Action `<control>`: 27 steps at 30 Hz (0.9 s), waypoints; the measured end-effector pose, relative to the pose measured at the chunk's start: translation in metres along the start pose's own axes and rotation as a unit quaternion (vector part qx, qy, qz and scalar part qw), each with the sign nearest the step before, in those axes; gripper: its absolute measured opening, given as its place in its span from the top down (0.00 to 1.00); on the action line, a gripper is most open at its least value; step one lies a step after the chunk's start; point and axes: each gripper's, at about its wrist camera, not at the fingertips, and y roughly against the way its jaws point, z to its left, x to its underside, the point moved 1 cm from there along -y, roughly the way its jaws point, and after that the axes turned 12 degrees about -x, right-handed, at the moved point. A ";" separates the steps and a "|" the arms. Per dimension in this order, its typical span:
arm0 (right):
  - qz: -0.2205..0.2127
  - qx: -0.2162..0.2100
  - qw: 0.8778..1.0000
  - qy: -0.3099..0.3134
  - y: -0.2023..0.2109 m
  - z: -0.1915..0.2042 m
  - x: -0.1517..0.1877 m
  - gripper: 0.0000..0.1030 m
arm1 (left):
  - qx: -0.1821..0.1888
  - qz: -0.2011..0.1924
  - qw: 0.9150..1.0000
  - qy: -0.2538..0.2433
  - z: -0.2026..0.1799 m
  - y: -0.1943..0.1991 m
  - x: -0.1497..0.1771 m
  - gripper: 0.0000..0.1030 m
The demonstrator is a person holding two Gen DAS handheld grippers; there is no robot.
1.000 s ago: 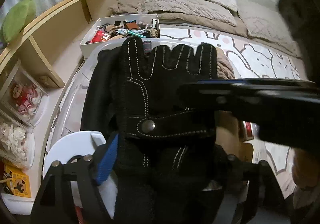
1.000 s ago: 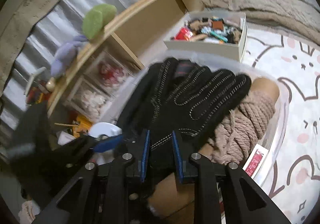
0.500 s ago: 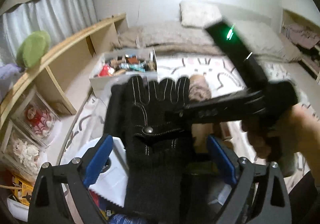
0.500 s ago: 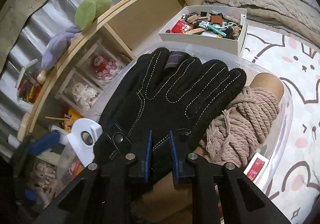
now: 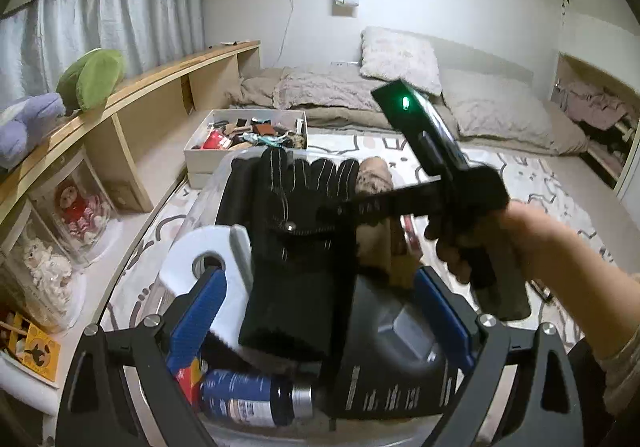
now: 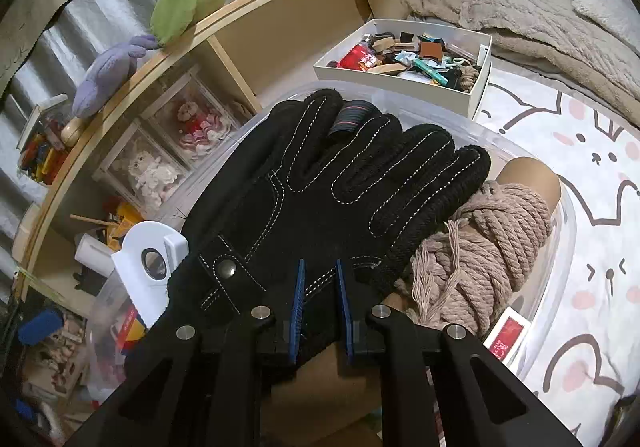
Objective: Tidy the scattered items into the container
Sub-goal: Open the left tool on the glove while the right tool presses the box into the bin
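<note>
Green plush (image 5: 90, 77) on wooden shelf (image 6: 280, 3) — dolls (image 6: 196, 123) below, prob. boxed.

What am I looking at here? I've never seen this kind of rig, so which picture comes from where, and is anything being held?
No robot: a person holds a two-finger claw in each hand, each carrying a fisheye camera looking along its fingers.

The left camera shows the left claw, jaws wide open and empty, above a clear plastic tub. It also catches the person's right hand on the other tool's handle.

The right camera shows the right claw pinching the cuff of a black suede glove with white stitching, which lies over the tub. Beside the glove sits a beige rope bundle. A white box of small items stands farther back.
</note>
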 end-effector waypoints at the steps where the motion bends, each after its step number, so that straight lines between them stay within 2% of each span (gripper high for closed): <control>1: -0.001 0.002 1.000 0.002 0.000 0.001 0.000 0.86 | -0.003 0.003 1.000 0.001 0.000 -0.002 0.003 0.08; 7: -0.027 -0.008 1.000 -0.003 0.019 0.006 0.003 0.86 | -0.024 0.013 1.000 0.010 0.005 -0.005 0.022 0.08; 12: -0.064 -0.025 0.997 0.032 0.068 0.021 0.011 0.85 | -0.030 0.015 0.999 0.041 0.019 -0.003 0.033 0.08; 17: -0.042 -0.025 0.996 0.076 0.090 0.037 0.030 0.85 | -0.045 0.021 0.998 0.042 0.023 -0.003 0.039 0.08; 19: -0.018 -0.030 0.995 0.093 0.086 0.045 0.043 0.85 | -0.053 0.022 0.998 0.039 0.023 -0.004 0.041 0.08; 22: 0.011 -0.015 0.994 0.111 0.072 0.053 0.058 0.86 | -0.061 0.024 0.997 0.042 0.025 -0.005 0.044 0.08; 27: 0.015 -0.022 0.994 0.107 0.055 0.055 0.060 0.85 | -0.066 0.035 0.996 0.050 0.028 -0.011 0.047 0.08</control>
